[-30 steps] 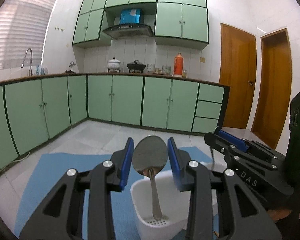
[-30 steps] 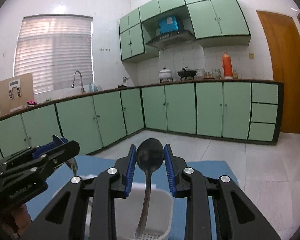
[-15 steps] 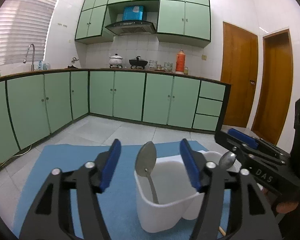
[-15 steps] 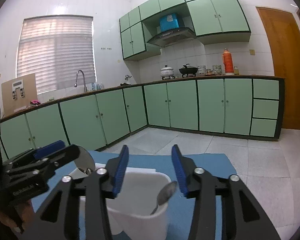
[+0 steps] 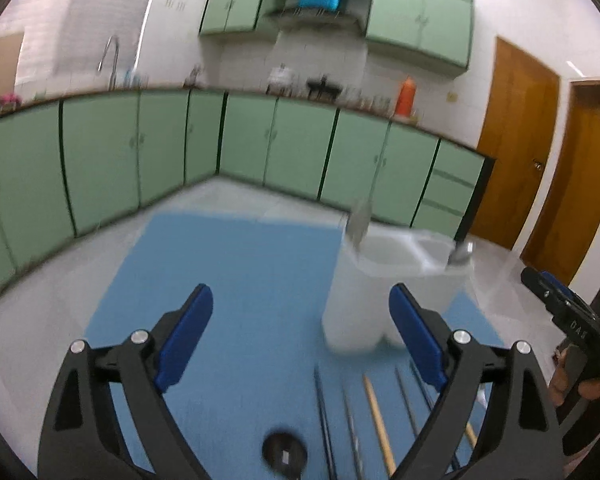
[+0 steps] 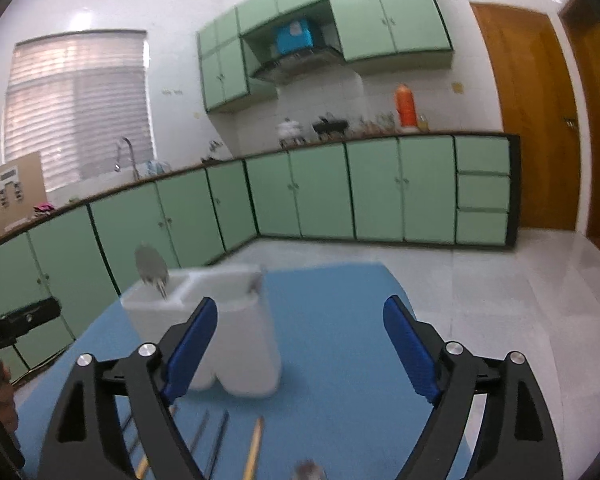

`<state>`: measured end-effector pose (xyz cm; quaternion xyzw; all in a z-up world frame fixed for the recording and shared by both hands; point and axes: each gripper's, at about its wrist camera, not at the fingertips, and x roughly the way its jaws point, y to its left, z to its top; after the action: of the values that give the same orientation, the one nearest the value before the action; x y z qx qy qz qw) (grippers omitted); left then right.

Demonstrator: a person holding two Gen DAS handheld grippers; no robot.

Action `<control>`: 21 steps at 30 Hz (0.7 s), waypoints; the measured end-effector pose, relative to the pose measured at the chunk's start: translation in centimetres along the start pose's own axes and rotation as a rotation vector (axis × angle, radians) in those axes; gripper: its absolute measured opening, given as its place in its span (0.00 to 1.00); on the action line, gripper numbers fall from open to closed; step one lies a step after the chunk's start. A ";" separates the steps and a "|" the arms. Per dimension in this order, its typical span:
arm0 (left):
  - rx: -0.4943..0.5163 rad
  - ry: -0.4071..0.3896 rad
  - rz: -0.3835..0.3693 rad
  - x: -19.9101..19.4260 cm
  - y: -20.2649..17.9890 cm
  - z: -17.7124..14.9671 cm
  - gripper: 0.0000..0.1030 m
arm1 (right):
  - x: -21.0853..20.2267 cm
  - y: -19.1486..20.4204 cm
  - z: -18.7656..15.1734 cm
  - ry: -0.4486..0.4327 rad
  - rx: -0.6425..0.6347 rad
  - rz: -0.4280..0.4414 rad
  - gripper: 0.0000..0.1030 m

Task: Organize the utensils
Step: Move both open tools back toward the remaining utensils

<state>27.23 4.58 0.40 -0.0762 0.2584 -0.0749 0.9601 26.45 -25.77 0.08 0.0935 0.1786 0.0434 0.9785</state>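
Both tools are spread wide and hold nothing. Under the left gripper (image 5: 300,336), at the near edge of the blue mat (image 5: 236,280), lie blurred chopsticks (image 5: 376,420) and thin metal sticks. Farther on, ahead and right of it, the white utensil holder (image 5: 364,300) stands on the mat with a spoon (image 5: 358,222) in each compartment. From the right gripper (image 6: 300,344), the holder sits ahead and left. Green cabinets (image 6: 324,196) line the far walls.
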 end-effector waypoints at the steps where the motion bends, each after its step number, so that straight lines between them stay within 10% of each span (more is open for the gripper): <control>1: -0.013 0.035 0.007 0.0 0.3 -0.6 0.84 | -0.2 -0.3 -0.4 0.016 0.007 -0.006 0.81; 21: -0.066 0.313 0.088 3.3 2.4 -7.8 0.68 | -0.1 0.3 -6.7 0.269 -0.071 -0.066 0.75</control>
<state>26.32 5.46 -8.32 -0.0839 0.4102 -0.0350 0.9074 23.96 -24.36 -5.94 0.0461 0.3094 0.0298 0.9493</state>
